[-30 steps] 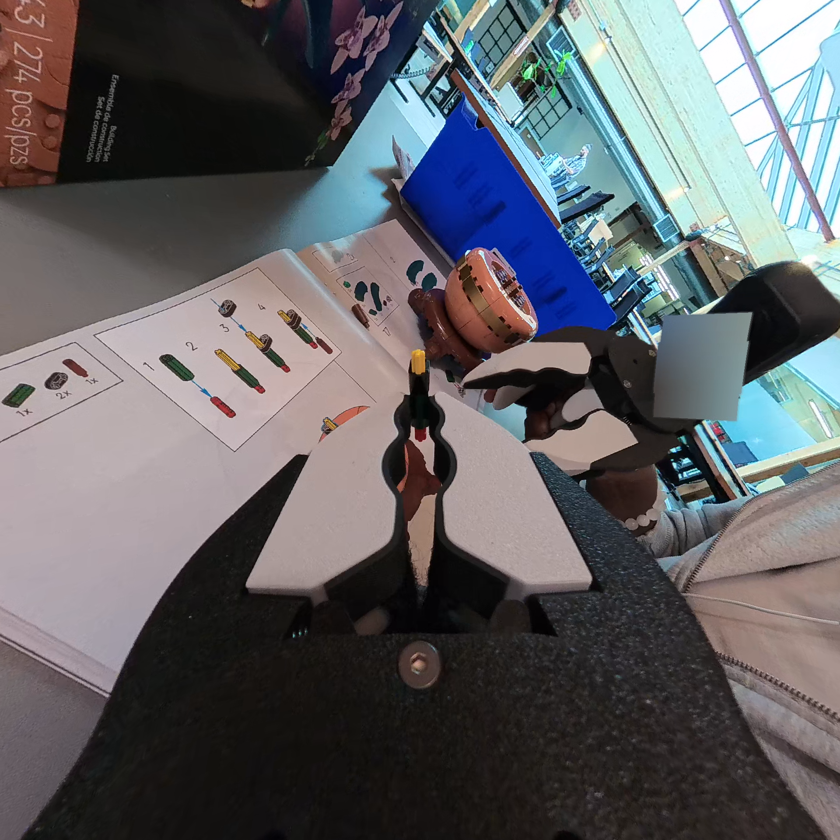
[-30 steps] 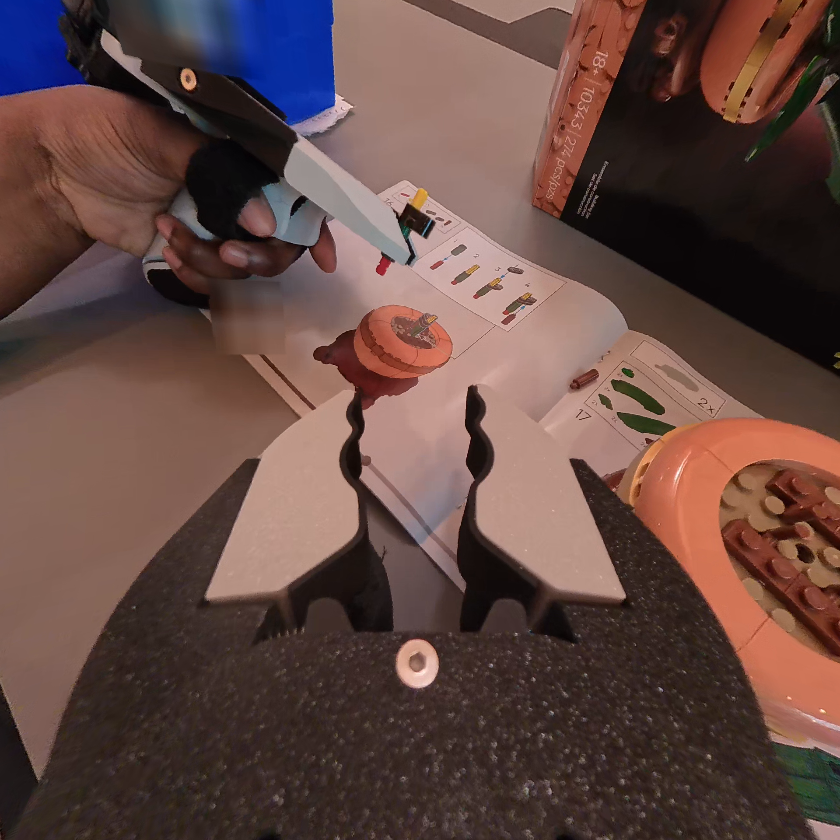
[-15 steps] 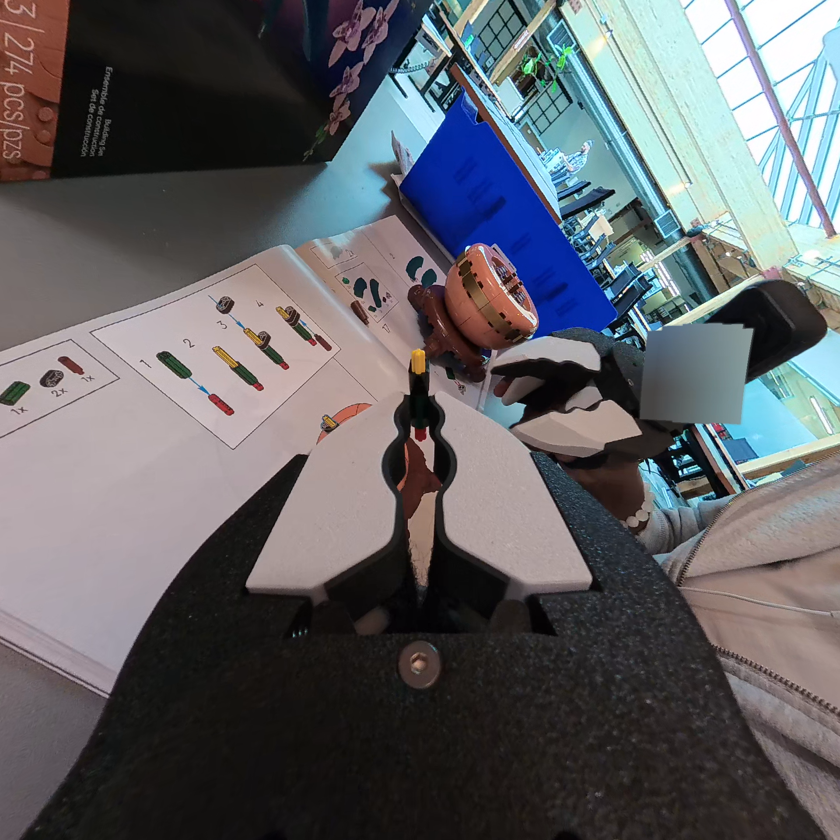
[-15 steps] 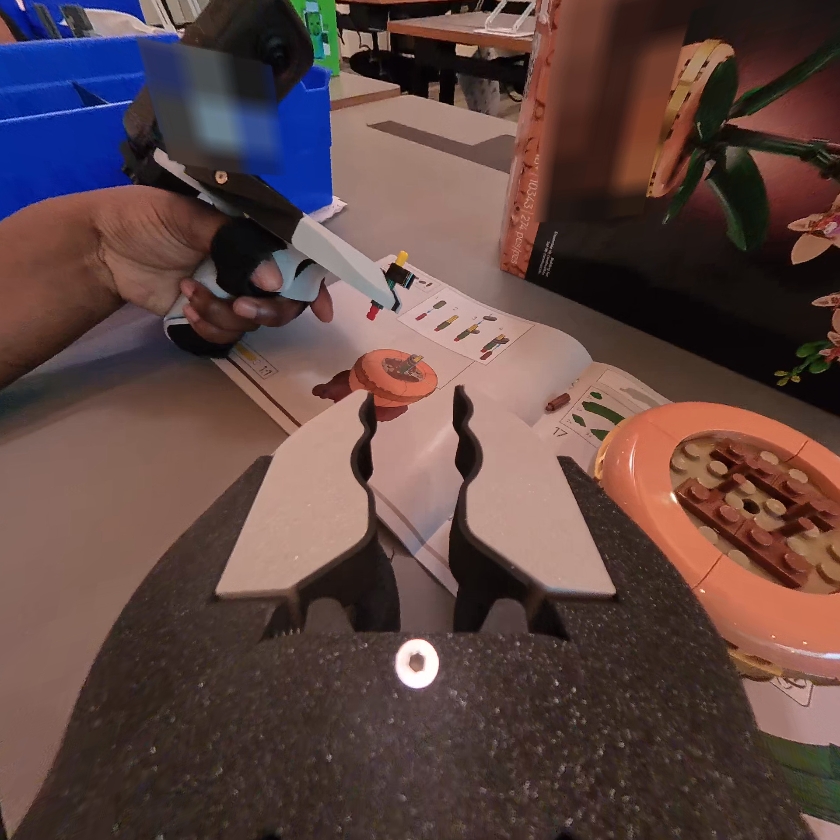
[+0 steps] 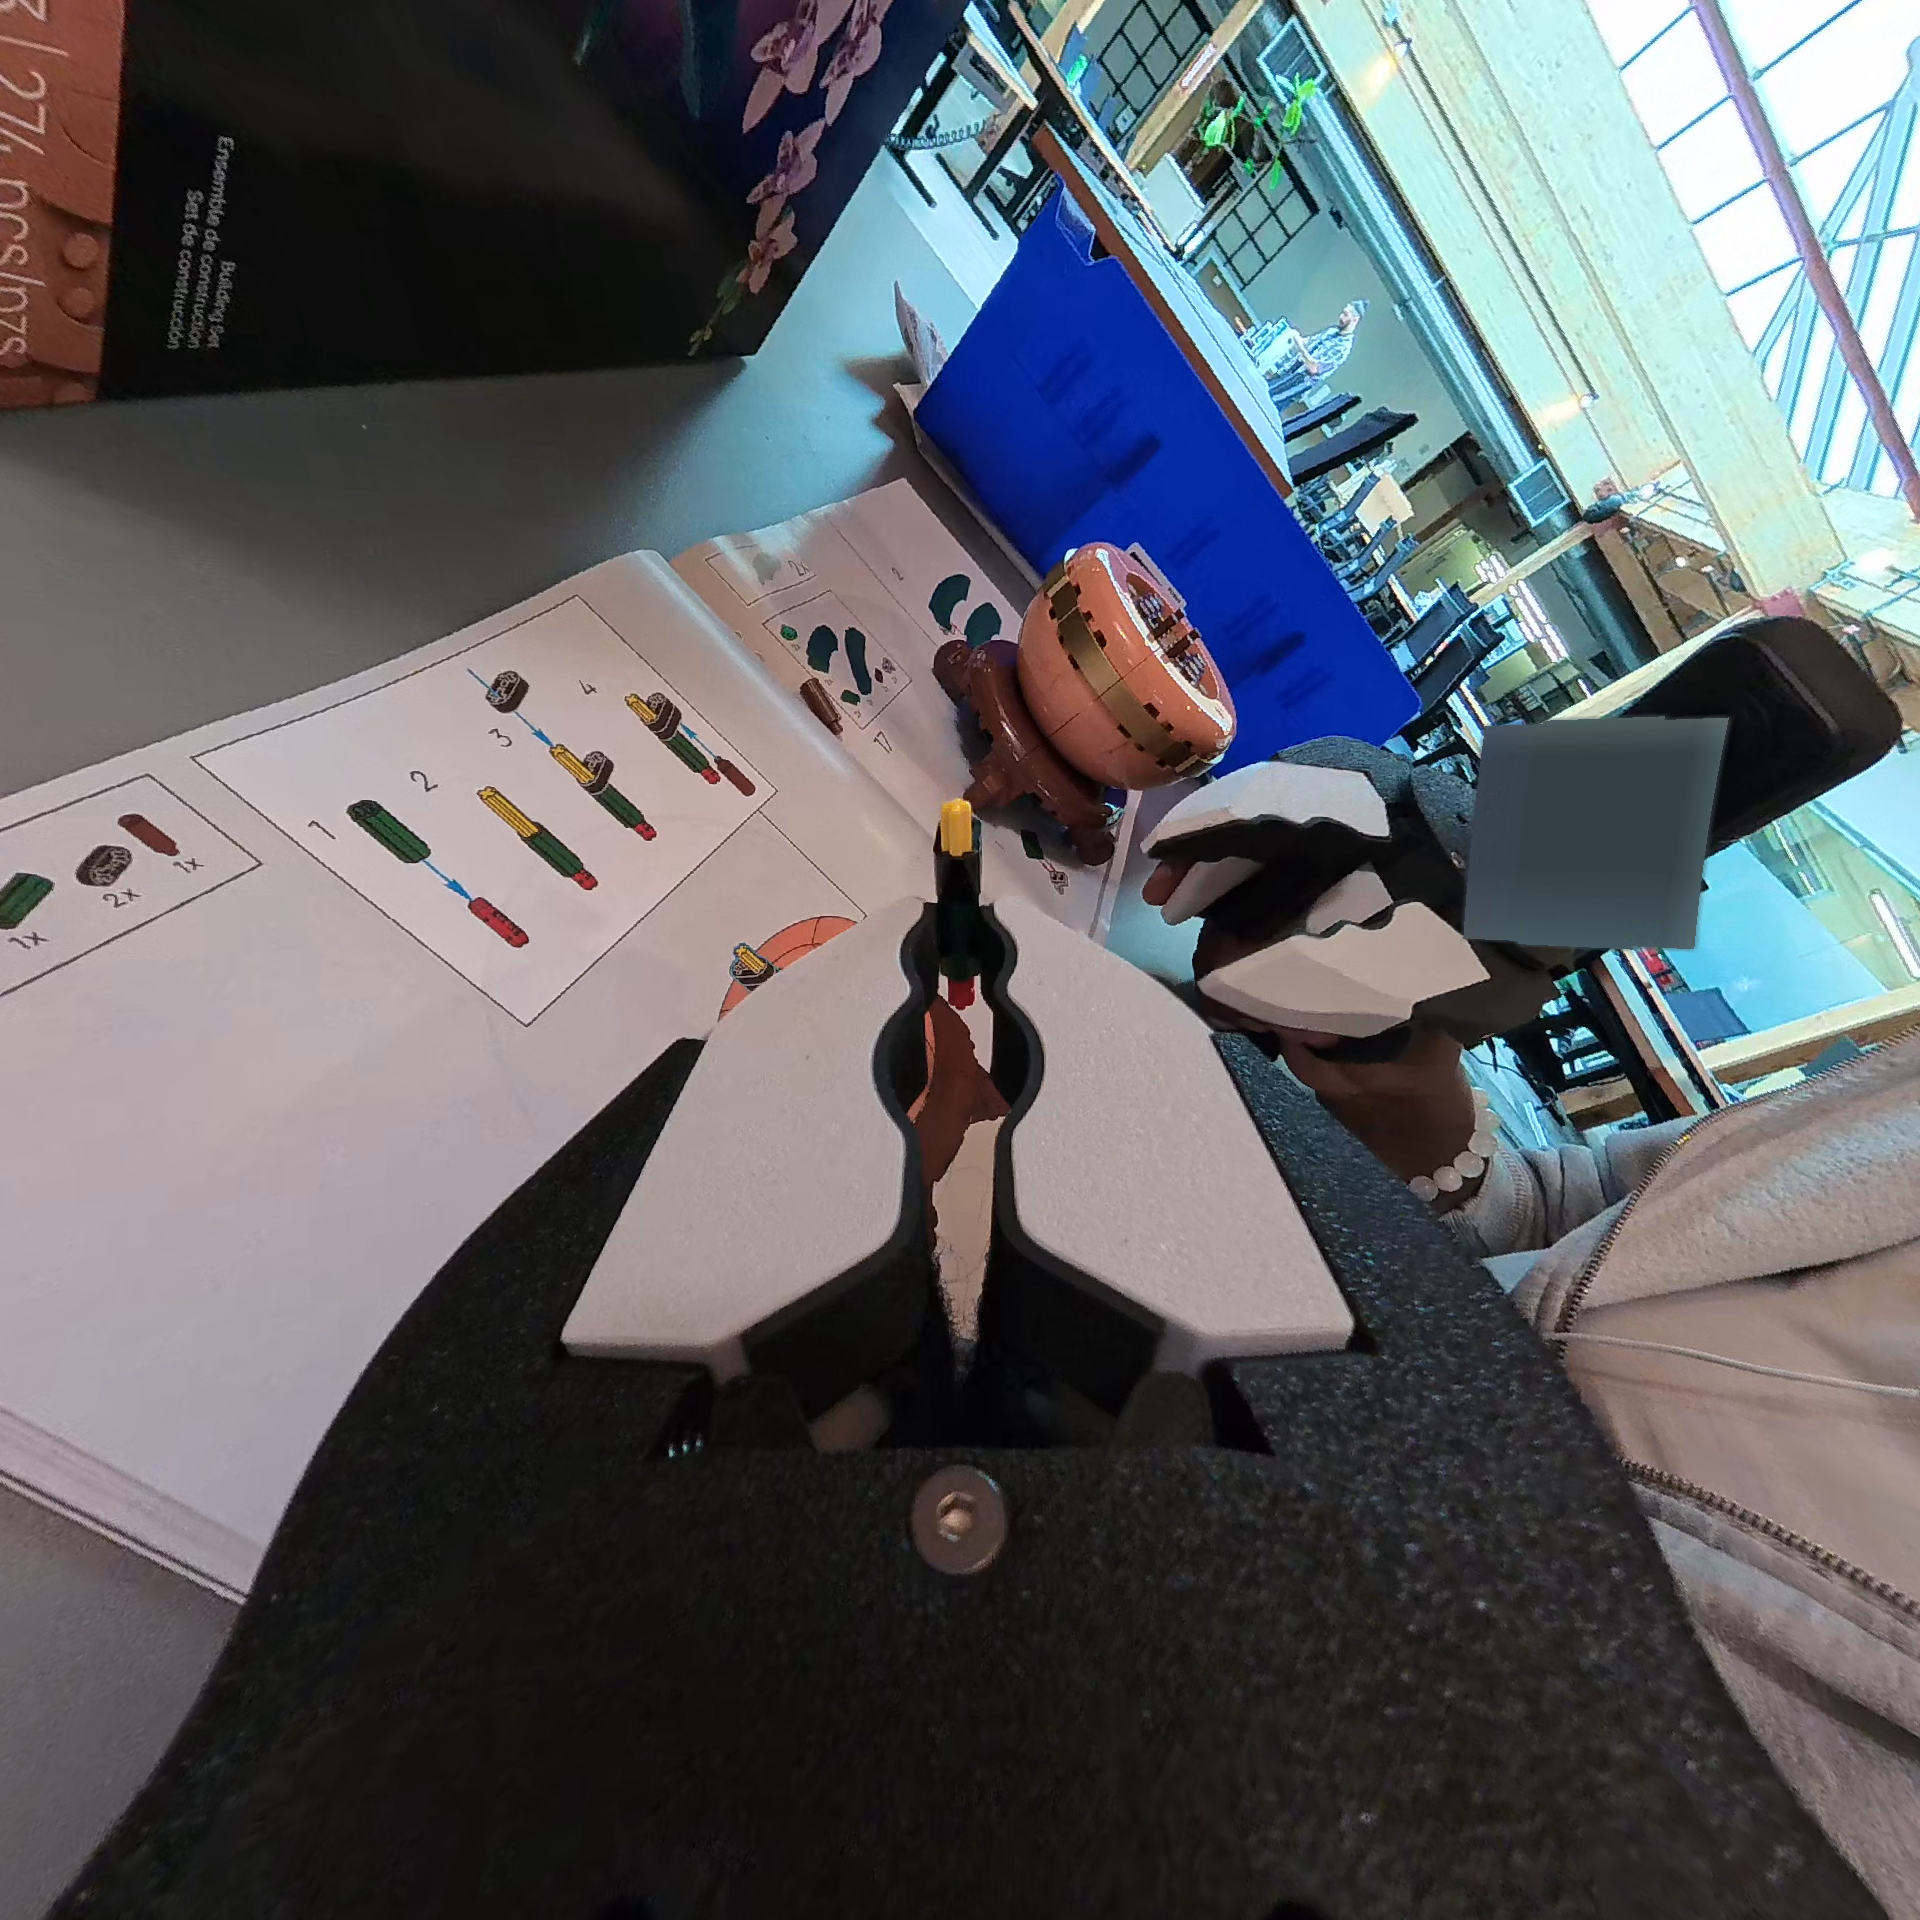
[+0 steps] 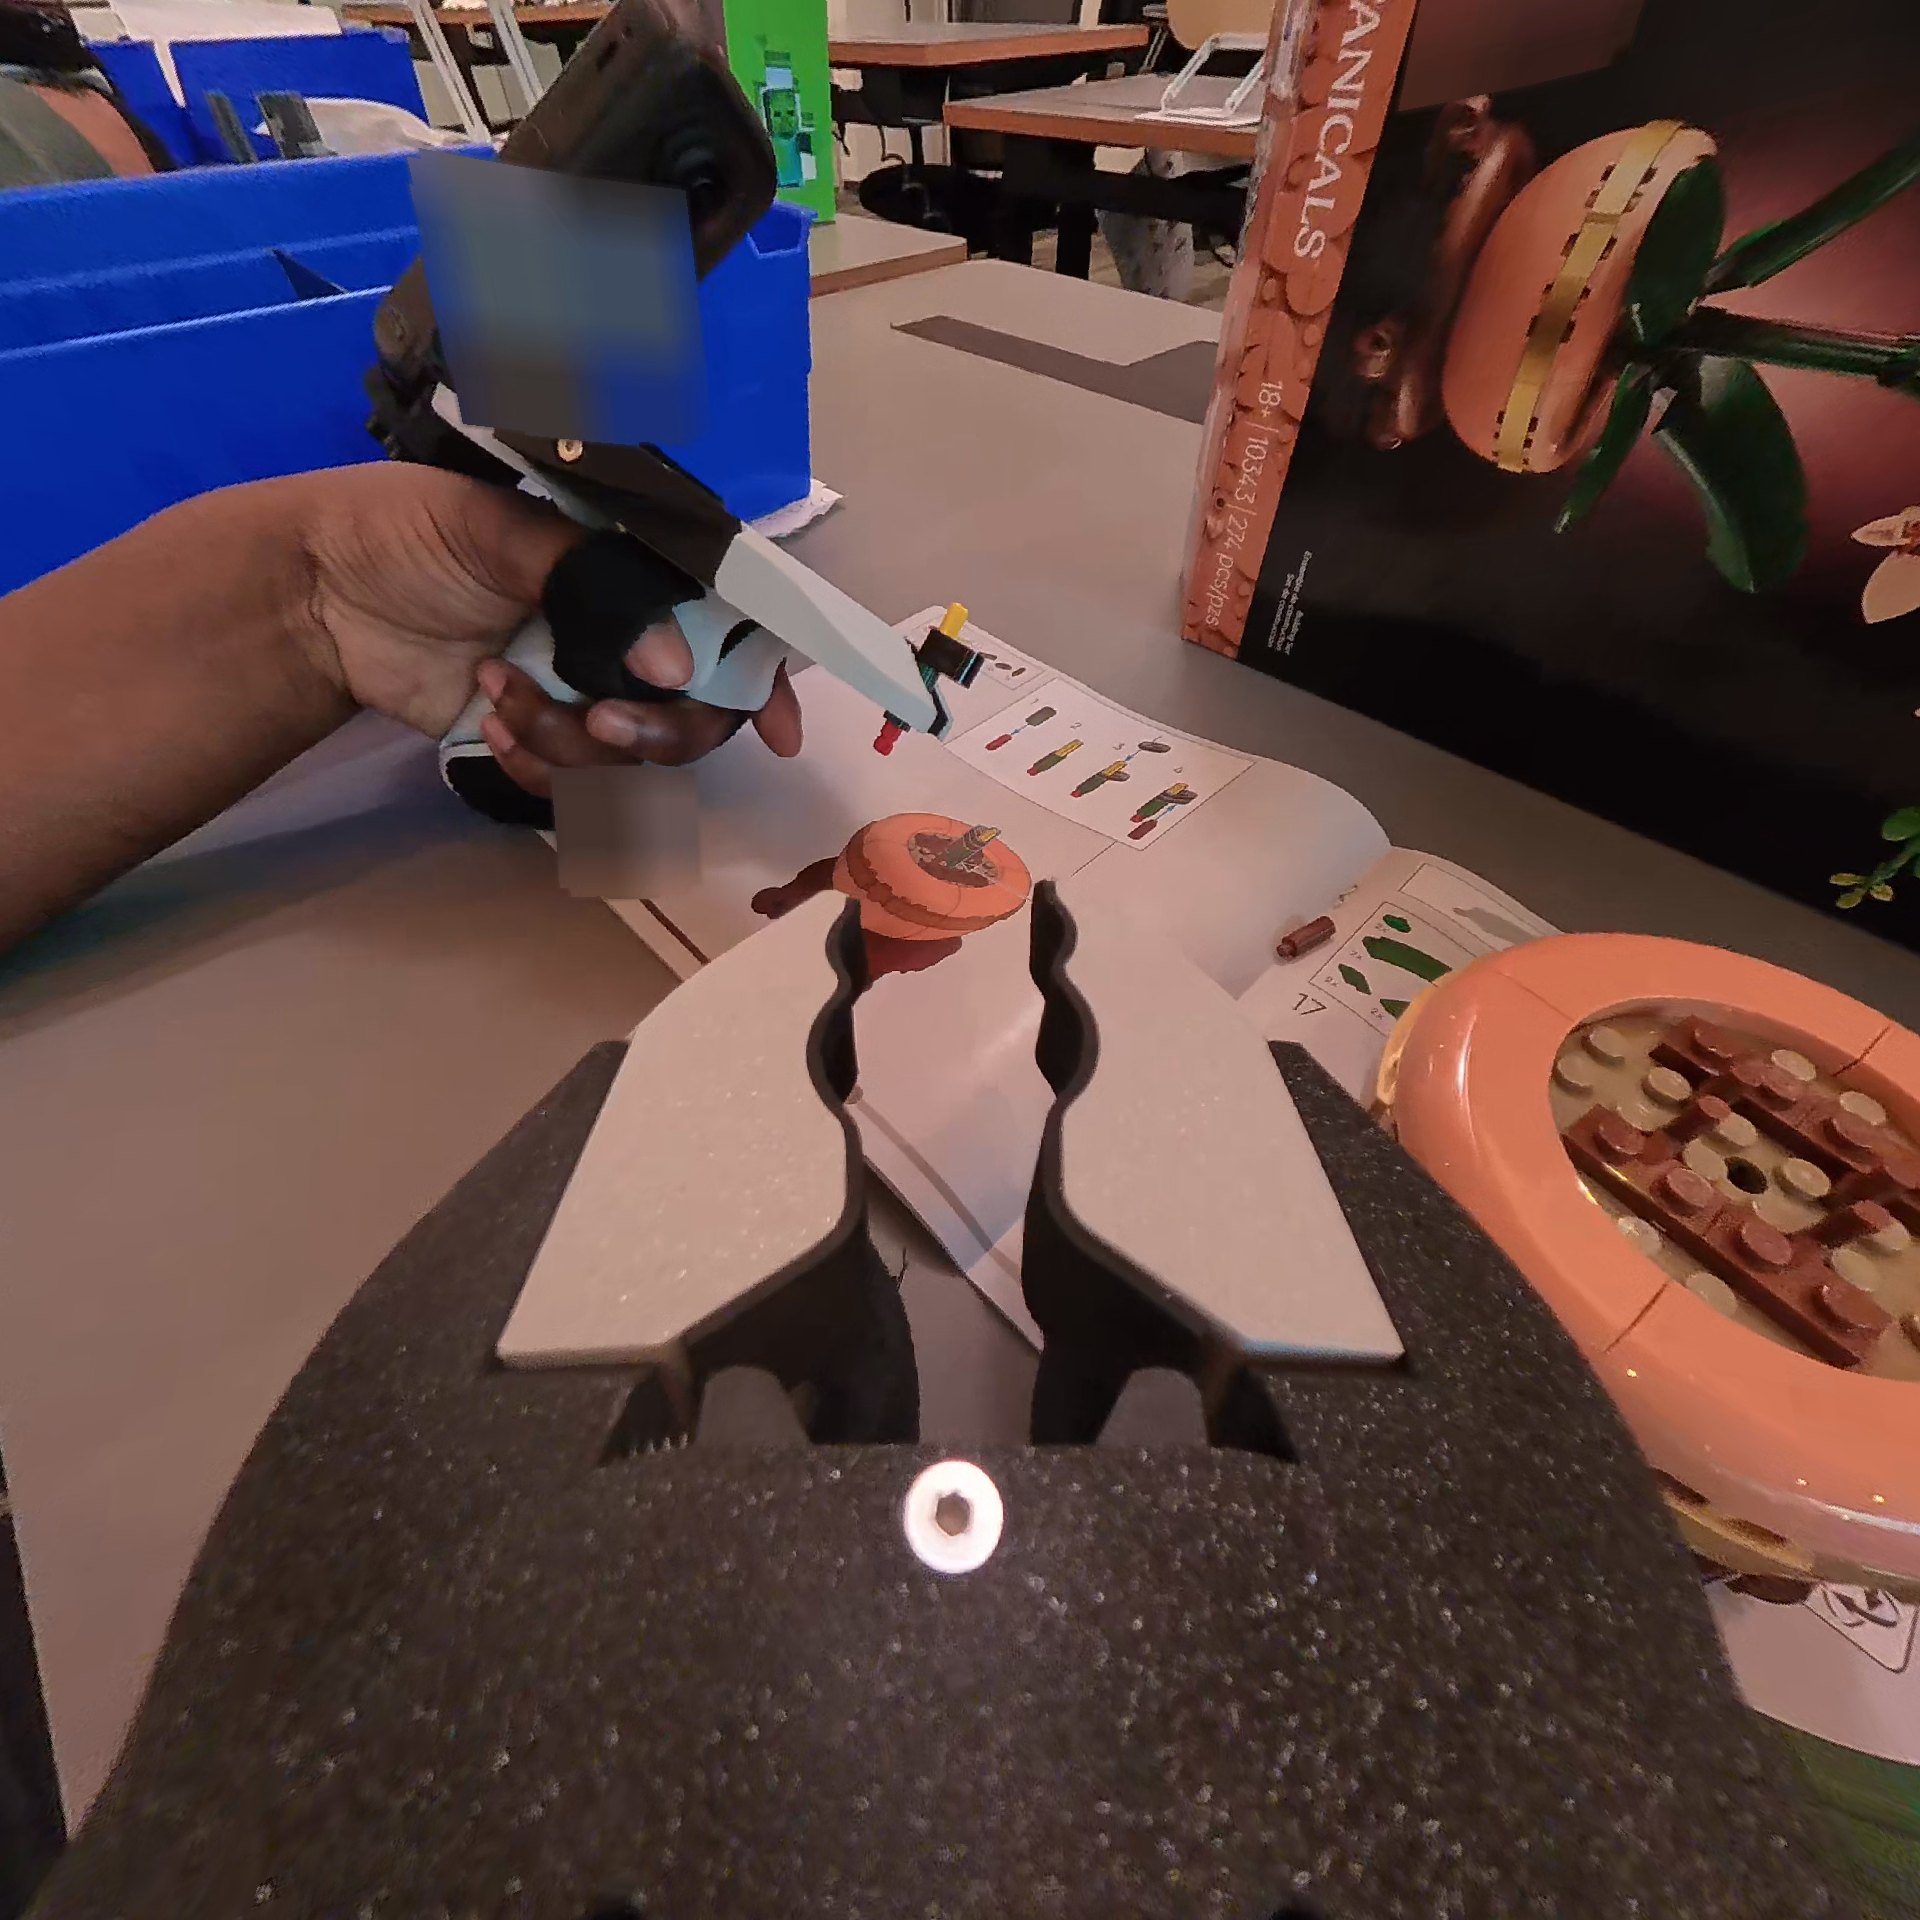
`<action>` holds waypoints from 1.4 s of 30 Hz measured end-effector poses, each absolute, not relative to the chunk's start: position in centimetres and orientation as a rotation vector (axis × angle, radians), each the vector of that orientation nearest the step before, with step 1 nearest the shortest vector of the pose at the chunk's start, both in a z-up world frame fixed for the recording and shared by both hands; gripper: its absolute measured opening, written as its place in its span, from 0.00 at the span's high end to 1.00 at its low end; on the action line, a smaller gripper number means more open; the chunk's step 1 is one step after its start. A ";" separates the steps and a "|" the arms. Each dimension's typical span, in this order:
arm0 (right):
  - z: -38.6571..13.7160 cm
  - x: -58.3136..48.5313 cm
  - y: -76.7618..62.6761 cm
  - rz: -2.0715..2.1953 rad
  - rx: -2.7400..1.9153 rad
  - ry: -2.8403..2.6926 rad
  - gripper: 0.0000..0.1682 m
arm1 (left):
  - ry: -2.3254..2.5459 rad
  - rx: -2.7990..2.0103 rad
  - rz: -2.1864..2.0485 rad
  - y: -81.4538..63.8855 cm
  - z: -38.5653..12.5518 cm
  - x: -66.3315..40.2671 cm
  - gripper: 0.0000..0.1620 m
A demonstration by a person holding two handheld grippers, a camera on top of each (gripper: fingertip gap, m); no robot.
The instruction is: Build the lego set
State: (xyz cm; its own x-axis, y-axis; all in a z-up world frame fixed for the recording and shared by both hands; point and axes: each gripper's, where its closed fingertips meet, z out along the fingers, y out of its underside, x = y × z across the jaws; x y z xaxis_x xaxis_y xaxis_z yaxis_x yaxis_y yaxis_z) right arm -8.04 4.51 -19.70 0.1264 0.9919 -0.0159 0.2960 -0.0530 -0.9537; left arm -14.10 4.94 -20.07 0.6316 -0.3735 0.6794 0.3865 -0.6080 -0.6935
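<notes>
Stem piece (image 5: pixel 956 904): slim stacked rod, yellow cross-axle tip, black collar, dark green barrel, red pin at the base. Glossy hard plastic. Pinched upright at the very tip of the left tongs (image 5: pixel 956 925), held above the page. Fingers pressed together on it; their inner edges are wavy, and the rod sits in the foremost notch. Finger faces are matte pale grey with a fine grain; the body behind is rough black.

Right tongs (image 6: pixel 943 904): spread, nothing between the fingers, glossy page showing through the gap. Same scalloped inner edges.

Just to the right of the right tongs, nearly against the black body: round pot (image 6: pixel 1662 1195), smooth salmon-pink rim in curved segments, with a studded tan and brown plate inside and a dark hole at its centre. In the left wrist view it stands on a brown knobbly base with a gold band round its waist.

Ahead of both tongs: open instruction booklet (image 5: pixel 312 1039), flat, with a raised centre fold. A small brown cylinder (image 6: pixel 1307 937) lies loose on it, ahead and right of the right tongs, apart from the pot.

Beyond that is bare grey table (image 6: pixel 312 1039), smooth, with open room left of the right tongs. The set's box (image 6: pixel 1558 416) stands upright far right; a blue bin (image 6: pixel 208 343) sits far left, behind the hand (image 6: pixel 436 603) holding the left tongs.
</notes>
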 end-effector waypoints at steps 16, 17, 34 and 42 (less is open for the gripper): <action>-13.0 -5.4 6.6 0.675 -1.234 -1.623 0.68 | -0.041 -1.948 -1.002 4.9 -20.1 -14.5 0.96; -11.1 -5.4 7.6 0.637 -1.175 -1.706 0.66 | -0.038 -1.952 -0.994 4.9 -20.1 -14.5 0.97; -23.7 -10.9 13.9 0.362 -0.153 -2.947 0.90 | -0.050 -1.952 -0.984 4.9 -20.2 -14.6 0.96; -25.5 -10.9 13.8 0.353 -0.081 -3.026 0.95 | -0.050 -1.945 -1.006 4.8 -20.2 -14.4 0.97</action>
